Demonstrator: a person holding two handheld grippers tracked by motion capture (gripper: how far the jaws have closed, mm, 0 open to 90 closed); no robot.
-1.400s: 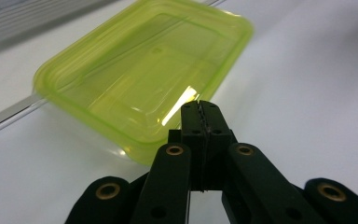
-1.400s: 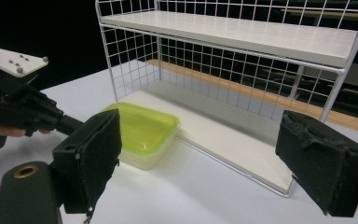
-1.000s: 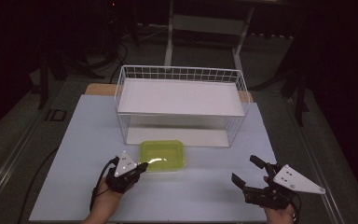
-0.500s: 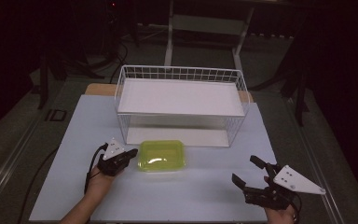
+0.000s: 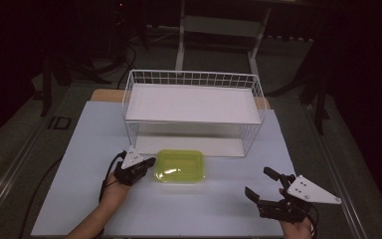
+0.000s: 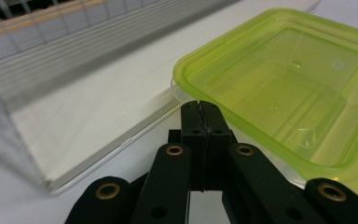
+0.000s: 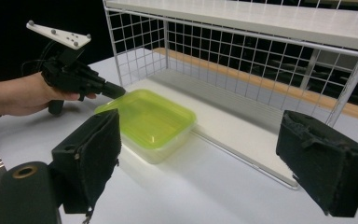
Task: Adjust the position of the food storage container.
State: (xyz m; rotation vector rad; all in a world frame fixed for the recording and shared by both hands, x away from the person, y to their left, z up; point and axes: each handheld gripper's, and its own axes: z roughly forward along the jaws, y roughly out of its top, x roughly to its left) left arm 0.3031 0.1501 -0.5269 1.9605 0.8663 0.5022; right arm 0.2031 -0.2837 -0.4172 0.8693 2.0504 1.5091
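A green lidded container [image 5: 179, 166] rests on the white table [image 5: 79, 149], just in front of a white wire rack [image 5: 193, 112]. The left claw [image 5: 148, 162], jaws clenched together, touches the container's left rim. The right claw [image 5: 263, 185] hovers well apart, jaws spread and empty.

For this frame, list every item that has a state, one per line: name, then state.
Left hand-held gripper: jaws shut, tips at the container's left rim, gripping nothing visible.
Right hand-held gripper: jaws wide open, empty, apart from the container.
Green container: upright on the table, green lid on.
Wire rack: upright, shelf bare.
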